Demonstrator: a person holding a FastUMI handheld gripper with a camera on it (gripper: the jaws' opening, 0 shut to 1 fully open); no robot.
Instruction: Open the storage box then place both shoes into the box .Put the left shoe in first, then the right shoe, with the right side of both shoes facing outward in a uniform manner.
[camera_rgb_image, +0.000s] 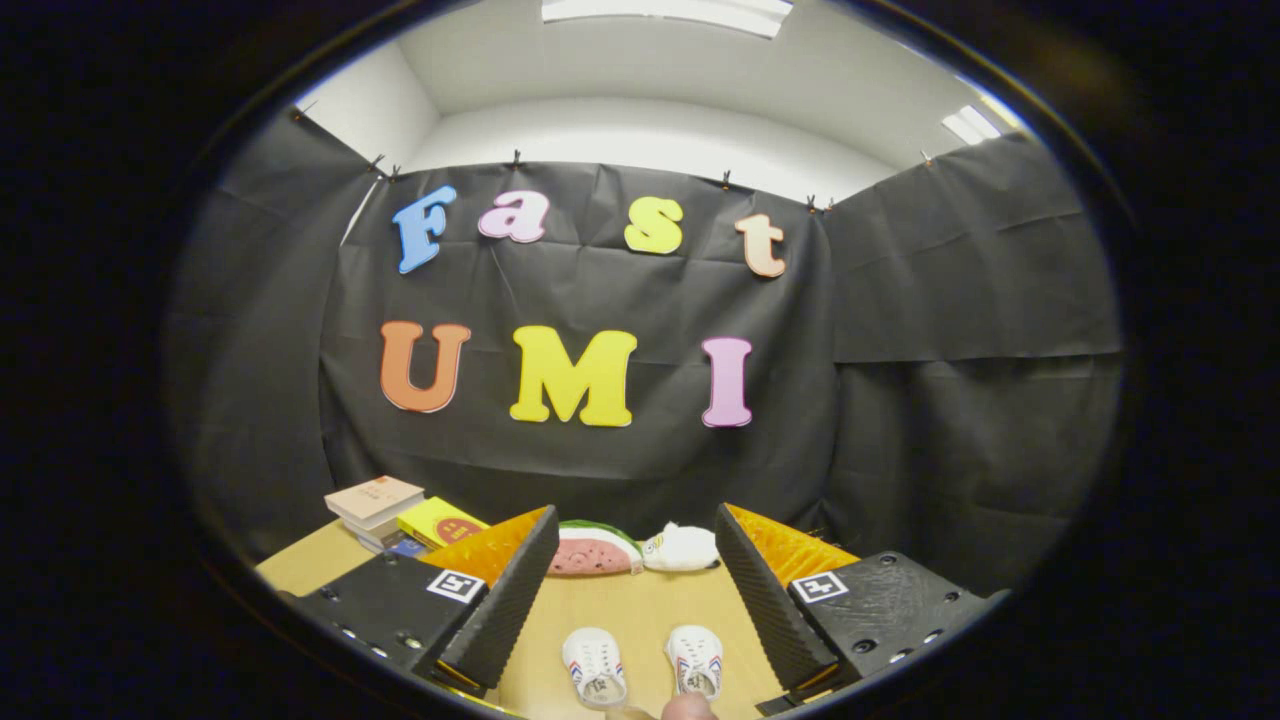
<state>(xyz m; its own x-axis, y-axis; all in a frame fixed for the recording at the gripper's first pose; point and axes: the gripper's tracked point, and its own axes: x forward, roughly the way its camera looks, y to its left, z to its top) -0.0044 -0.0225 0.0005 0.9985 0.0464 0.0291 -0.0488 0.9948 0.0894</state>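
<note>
Gripper view. The gripper (637, 590) is held above a light wooden table (640, 610), its two fingers spread wide apart with nothing between them but open tabletop. A pair of small white shoes lies on the table between the fingers, near their bases: the left-hand shoe (594, 666) and the right-hand shoe (696, 661) sit side by side, apart from each other, toes pointing away from the camera. Each bears striped trim on its side. Neither finger touches either shoe. A rounded pinkish form (690, 708) just below the right-hand shoe is possibly a fingertip; the view there is too cropped to tell. Beyond the fingertips, at the far edge of the table against the black cloth wall, lie a watermelon-slice plush (592, 550) and a white plush toy (682, 547), touching or nearly so. Beyond the left finger stands a stack of books (378, 508), with a yellow book (440, 521) just beside it.
</note>
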